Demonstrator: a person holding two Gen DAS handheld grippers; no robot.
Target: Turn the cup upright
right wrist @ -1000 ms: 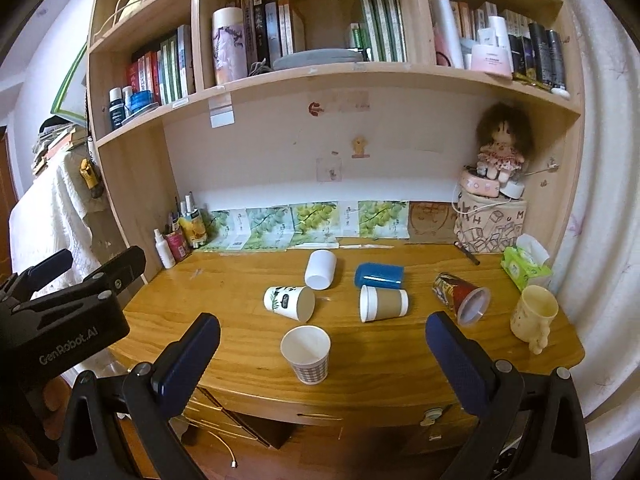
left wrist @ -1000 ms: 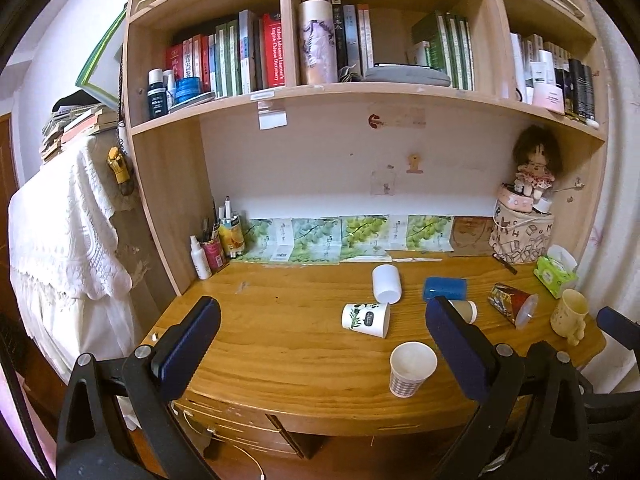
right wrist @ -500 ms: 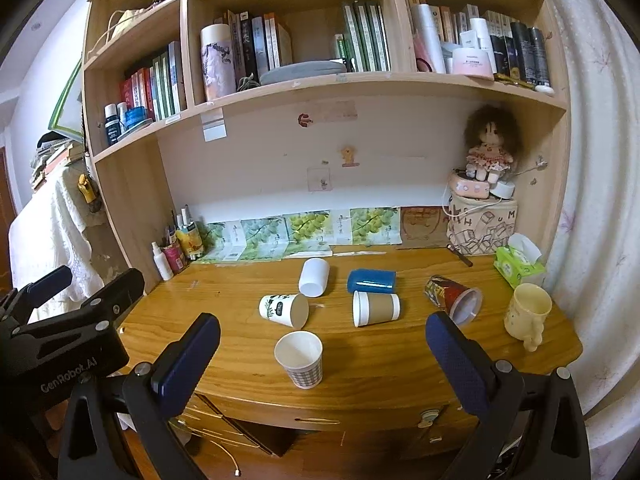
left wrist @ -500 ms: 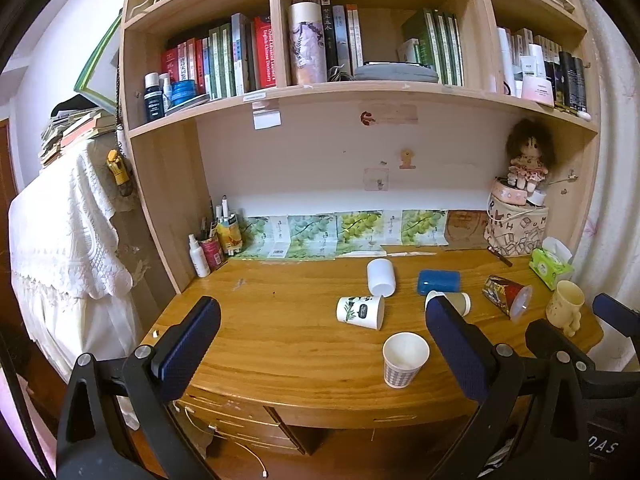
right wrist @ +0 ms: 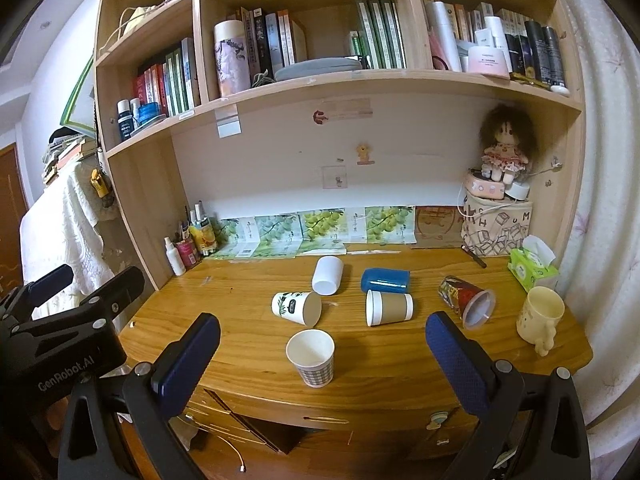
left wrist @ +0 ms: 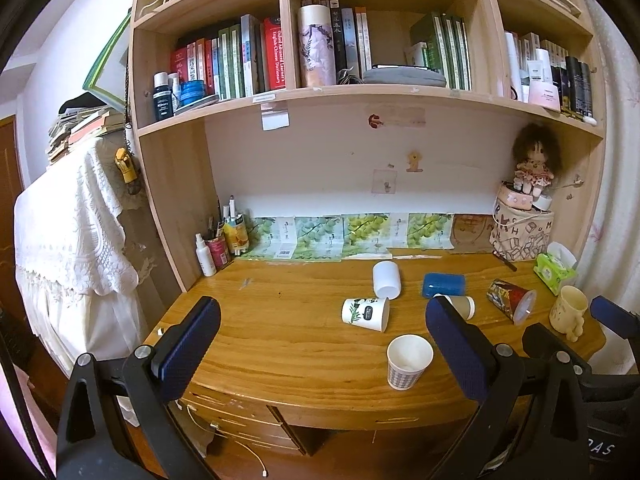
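approach phase: both hand-held grippers, left (left wrist: 322, 340) and right (right wrist: 323, 348), wide open, empty, short of the wooden surface (right wrist: 248, 300). white leaf-print paper cup (right wrist: 297, 307) lies sideways mid-surface; next move probably needs reach-in and rotate.

on the wooden desk (right wrist: 248, 320) one checked paper cup (right wrist: 311, 357) stands upright near the front edge. behind it five cups lie on their sides: a white panda-print cup (right wrist: 296, 307), a plain white cup (right wrist: 328, 275), a blue cup (right wrist: 385, 280), a brown-sleeved cup (right wrist: 389, 307) and a dark patterned cup (right wrist: 466, 300).
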